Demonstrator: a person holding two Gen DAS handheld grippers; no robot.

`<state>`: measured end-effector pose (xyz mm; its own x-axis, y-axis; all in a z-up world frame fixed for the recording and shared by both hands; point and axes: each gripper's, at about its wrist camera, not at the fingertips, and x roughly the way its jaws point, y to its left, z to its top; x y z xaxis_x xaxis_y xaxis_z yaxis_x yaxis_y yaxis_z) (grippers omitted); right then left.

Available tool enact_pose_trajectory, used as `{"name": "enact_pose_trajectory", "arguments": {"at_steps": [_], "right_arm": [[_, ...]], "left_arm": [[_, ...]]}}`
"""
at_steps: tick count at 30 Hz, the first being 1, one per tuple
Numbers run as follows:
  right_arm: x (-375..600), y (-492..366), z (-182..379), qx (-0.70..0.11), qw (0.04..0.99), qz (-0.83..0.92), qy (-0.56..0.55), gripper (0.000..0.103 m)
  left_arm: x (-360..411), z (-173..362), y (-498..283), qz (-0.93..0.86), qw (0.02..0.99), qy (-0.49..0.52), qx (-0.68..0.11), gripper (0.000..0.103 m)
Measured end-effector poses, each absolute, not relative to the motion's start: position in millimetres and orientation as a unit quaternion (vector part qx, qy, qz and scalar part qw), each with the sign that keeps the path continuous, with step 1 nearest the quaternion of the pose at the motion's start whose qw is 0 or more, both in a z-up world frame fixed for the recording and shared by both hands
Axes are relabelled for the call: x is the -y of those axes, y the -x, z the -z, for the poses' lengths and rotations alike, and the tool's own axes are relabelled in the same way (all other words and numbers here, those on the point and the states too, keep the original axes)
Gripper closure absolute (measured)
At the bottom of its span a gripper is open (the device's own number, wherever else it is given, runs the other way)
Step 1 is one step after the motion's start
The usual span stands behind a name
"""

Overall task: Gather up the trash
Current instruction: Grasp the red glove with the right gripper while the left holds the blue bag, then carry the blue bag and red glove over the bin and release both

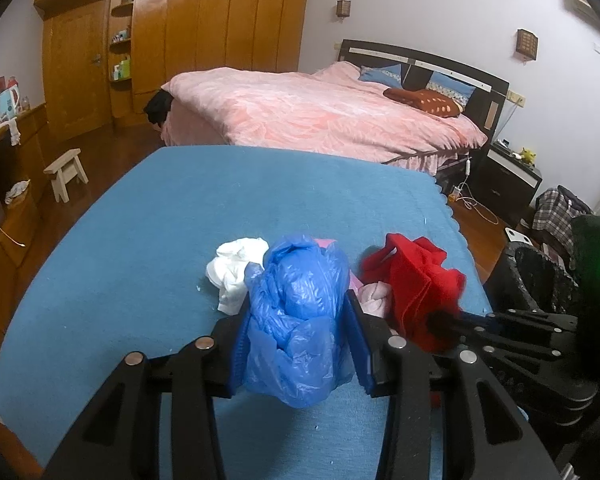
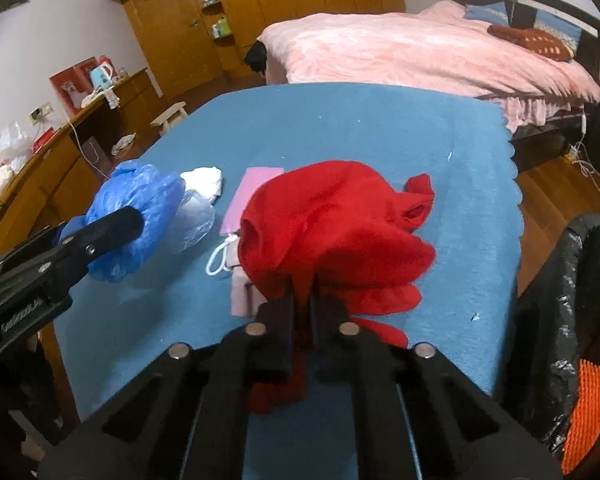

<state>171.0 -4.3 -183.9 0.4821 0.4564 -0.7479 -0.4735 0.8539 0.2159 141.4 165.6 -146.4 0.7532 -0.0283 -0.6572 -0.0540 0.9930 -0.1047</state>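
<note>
Trash lies clustered at the near part of a desk (image 1: 140, 208) covered in blue cloth, with a pink bed (image 1: 320, 112) beyond it. The left gripper (image 1: 300, 344) is partly closed around a crumpled blue bag (image 1: 296, 312), its pads pressing both sides, and a white wad (image 1: 236, 268) sits just left of the bag on the cloth. The right gripper (image 2: 302, 300) is pinched almost fully together on a red cloth (image 2: 332, 224), which bunches up in front of it beside a pink pouch (image 2: 248, 196); a black bin liner (image 2: 548, 320) stands off the desk's right edge.
</note>
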Motion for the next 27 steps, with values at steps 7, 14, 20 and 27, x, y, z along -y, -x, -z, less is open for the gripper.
{"name": "enact_pose_trajectory", "arguments": {"at_steps": [7, 14, 20, 27], "right_arm": [[21.4, -160.0, 151.6, -0.399, 0.876, -0.273, 0.000, 0.098], [45.1, -151.2, 123.8, -0.374, 0.890, -0.260, -0.009, 0.098], [67.7, -143.3, 103.8, -0.356, 0.901, -0.248, -0.020, 0.098], [99.4, -136.2, 86.5, -0.337, 0.913, -0.228, -0.034, 0.098]], "left_arm": [[-159.4, 137.4, -134.3, -0.003, 0.939, 0.059, -0.340, 0.060], [-144.9, 121.7, -128.0, 0.007, 0.944, 0.054, -0.327, 0.060], [-128.9, 106.8, -126.8, 0.016, 0.947, 0.049, -0.318, 0.060], [-97.9, 83.3, -126.8, 0.033, 0.950, 0.034, -0.308, 0.060]]}}
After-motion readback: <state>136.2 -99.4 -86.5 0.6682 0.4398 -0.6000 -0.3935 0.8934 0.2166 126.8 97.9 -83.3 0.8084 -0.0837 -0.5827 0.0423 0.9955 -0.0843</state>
